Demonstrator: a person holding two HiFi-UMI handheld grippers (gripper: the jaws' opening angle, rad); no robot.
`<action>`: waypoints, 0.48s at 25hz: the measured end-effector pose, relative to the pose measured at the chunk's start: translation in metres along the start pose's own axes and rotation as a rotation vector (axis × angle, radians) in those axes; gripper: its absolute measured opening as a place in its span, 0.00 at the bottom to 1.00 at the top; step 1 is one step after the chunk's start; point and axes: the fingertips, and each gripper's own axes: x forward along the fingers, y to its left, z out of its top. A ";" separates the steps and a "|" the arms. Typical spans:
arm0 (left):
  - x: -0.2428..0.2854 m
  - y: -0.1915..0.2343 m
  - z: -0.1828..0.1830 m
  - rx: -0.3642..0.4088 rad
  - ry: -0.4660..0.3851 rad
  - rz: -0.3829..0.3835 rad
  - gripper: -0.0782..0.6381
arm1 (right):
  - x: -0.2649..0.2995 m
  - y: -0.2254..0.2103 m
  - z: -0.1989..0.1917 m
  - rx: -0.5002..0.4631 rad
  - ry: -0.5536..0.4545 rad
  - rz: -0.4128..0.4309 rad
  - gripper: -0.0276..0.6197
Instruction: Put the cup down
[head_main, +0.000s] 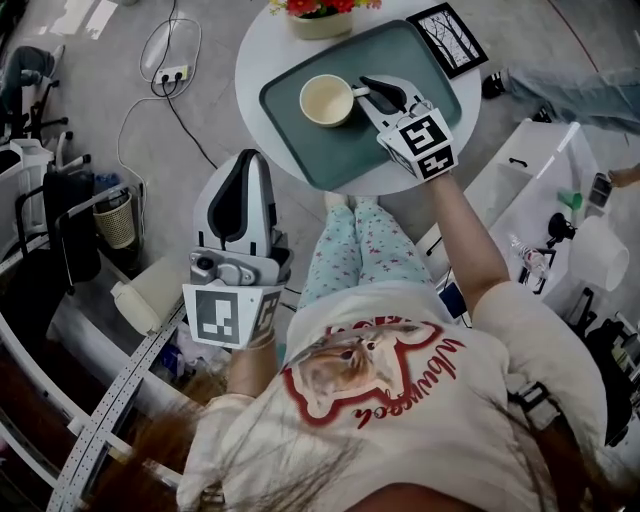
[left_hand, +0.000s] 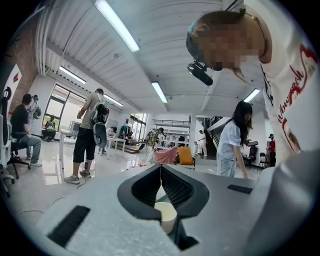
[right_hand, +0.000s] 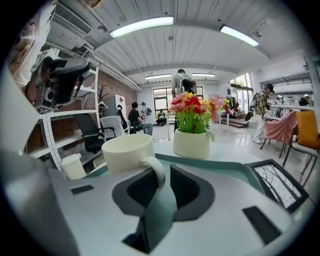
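Observation:
A cream cup (head_main: 326, 100) stands on a green tray (head_main: 335, 160) on the round white table (head_main: 258, 52). My right gripper (head_main: 366, 88) reaches in from the right with its jaws closed on the cup's handle. In the right gripper view the handle (right_hand: 158, 172) sits between the jaws, with the cup (right_hand: 128, 152) just beyond my right gripper (right_hand: 161, 176). My left gripper (head_main: 247, 160) hangs over the floor left of the person's knees, shut and empty. In the left gripper view my left gripper (left_hand: 160, 171) shows the cup (left_hand: 166, 215) far off through the gap under the jaws.
A white flower pot (head_main: 320, 22) (right_hand: 191, 142) stands at the table's far edge behind the tray. A black picture frame (head_main: 448, 37) (right_hand: 277, 182) lies at the right. A power strip (head_main: 172, 73) and a basket (head_main: 118, 220) are on the floor at the left. Several people stand in the room.

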 end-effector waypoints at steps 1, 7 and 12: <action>0.002 -0.001 0.001 -0.006 -0.005 -0.003 0.13 | -0.001 0.000 -0.001 0.001 0.001 -0.004 0.13; 0.006 -0.007 -0.005 -0.020 -0.003 -0.022 0.13 | -0.012 -0.005 -0.006 0.058 0.021 -0.068 0.13; 0.007 -0.011 -0.012 0.003 0.017 -0.045 0.13 | -0.023 -0.010 -0.013 0.171 -0.015 -0.206 0.13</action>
